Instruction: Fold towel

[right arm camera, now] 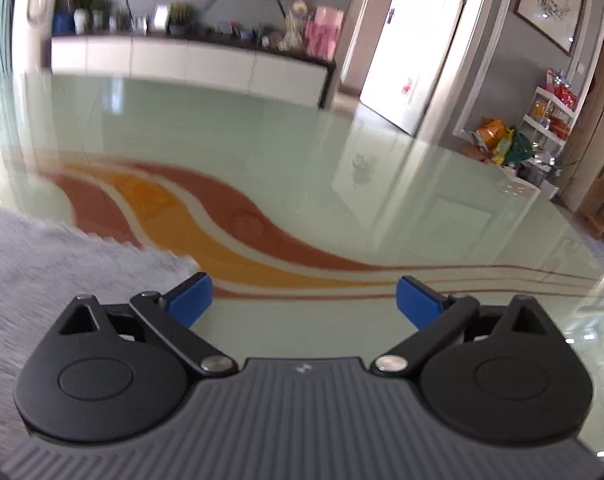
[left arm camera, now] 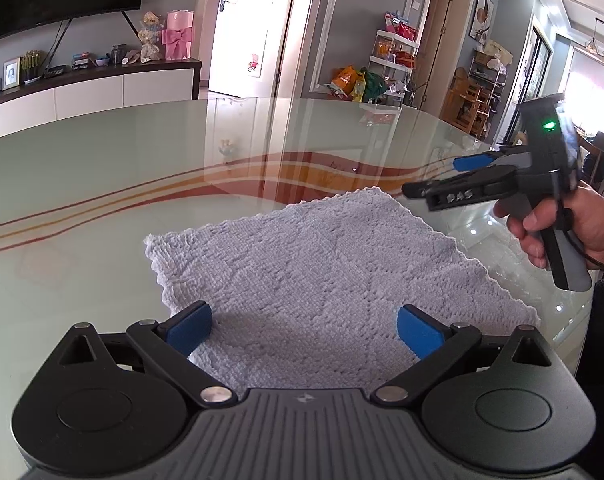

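The towel (left arm camera: 302, 288) lies flat on the glass table (left arm camera: 102, 184), spread like a diamond with one corner toward twelve o'clock in the left wrist view. The left gripper (left arm camera: 304, 334) has its jaws wide apart above the towel's near corner, the cloth showing between the two blue pads (left arm camera: 190, 330), neither visibly pinching it. The right gripper (left arm camera: 438, 178), held in a hand (left arm camera: 574, 228) at three o'clock, hangs by the towel's far corner. In its own view the right gripper (right arm camera: 304, 306) also stands with jaws apart over bare table, the towel (right arm camera: 62, 256) off at nine o'clock, outside the jaws.
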### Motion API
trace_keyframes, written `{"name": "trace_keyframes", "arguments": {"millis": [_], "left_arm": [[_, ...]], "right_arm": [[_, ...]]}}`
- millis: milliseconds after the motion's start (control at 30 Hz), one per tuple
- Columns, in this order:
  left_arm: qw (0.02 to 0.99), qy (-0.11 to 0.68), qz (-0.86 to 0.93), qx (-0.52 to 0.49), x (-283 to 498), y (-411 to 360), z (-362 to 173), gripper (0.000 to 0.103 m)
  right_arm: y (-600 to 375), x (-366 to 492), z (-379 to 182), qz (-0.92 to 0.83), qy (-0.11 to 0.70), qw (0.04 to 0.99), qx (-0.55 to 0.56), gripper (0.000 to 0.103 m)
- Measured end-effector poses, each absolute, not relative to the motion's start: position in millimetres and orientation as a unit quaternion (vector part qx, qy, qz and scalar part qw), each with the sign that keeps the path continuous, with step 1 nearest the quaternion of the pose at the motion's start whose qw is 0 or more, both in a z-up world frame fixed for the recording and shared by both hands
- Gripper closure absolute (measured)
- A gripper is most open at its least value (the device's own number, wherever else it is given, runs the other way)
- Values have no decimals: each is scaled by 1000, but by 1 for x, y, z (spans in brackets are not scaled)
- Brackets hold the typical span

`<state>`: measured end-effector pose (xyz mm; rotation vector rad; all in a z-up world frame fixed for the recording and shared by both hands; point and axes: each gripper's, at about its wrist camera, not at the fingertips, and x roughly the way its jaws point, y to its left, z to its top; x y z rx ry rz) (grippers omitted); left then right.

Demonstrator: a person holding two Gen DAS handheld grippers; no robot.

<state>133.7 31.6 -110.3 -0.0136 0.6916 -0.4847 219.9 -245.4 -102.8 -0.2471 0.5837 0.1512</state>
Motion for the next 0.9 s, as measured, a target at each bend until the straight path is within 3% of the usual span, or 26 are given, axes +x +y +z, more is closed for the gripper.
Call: {"name": "trace_keyframes", "arguments": {"millis": [167,567,900], "left_arm": [[912,336,-235,-7,134,32,-110,3],[913,337,-228,-8,135,34,-108,5],[919,344,-190,-28,161,38,-102,5]], "right_arm": [[-220,202,-107,157,289,933,-146,2],[-252,190,-107,89,280,944,-153,2],[-209,178,-117,141,288,933,-161,0]]}}
